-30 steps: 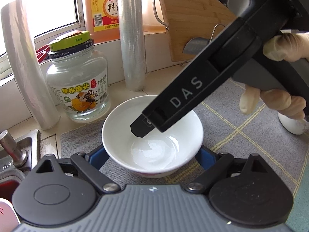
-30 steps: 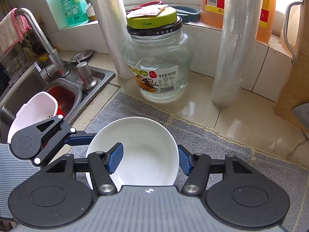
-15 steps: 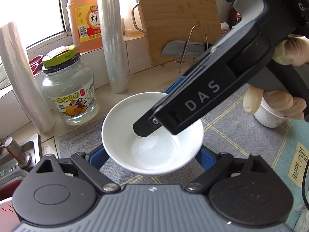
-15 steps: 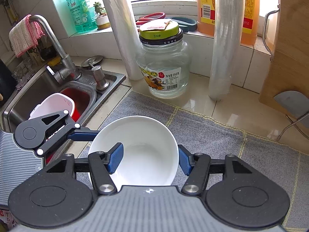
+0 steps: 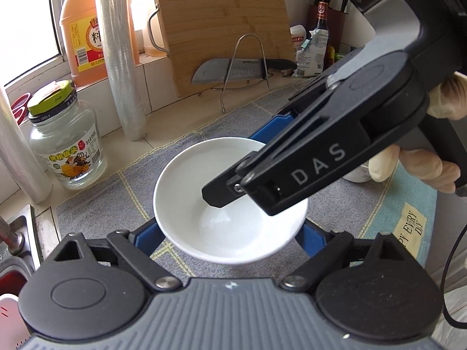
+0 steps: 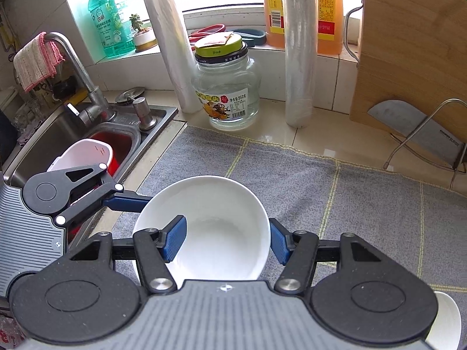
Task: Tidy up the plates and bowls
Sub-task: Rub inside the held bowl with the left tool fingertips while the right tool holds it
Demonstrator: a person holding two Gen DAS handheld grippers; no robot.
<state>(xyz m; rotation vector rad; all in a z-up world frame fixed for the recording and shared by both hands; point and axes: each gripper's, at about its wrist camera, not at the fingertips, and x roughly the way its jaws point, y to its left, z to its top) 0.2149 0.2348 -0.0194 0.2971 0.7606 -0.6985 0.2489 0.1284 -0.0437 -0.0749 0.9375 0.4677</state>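
My fingers [image 6: 175,238] wear blue ribbed pads on black links, and my body is grey with fine ridges. The bowl [image 6: 216,233] is plain glossy white. Under the bowl, the mat [image 6: 321,180] is grey with thin yellow grid lines. Behind the bowl, the jar [image 6: 226,87] is clear glass with a yellow-green lid, black collar and a yellow-and-white label. Behind the jar stands an orange bottle [image 6: 327,14] with a yellow-and-red label. Left of the jar, a teal bottle [image 6: 112,20], and a pink-and-white cloth [image 6: 35,61] on the steel tap.
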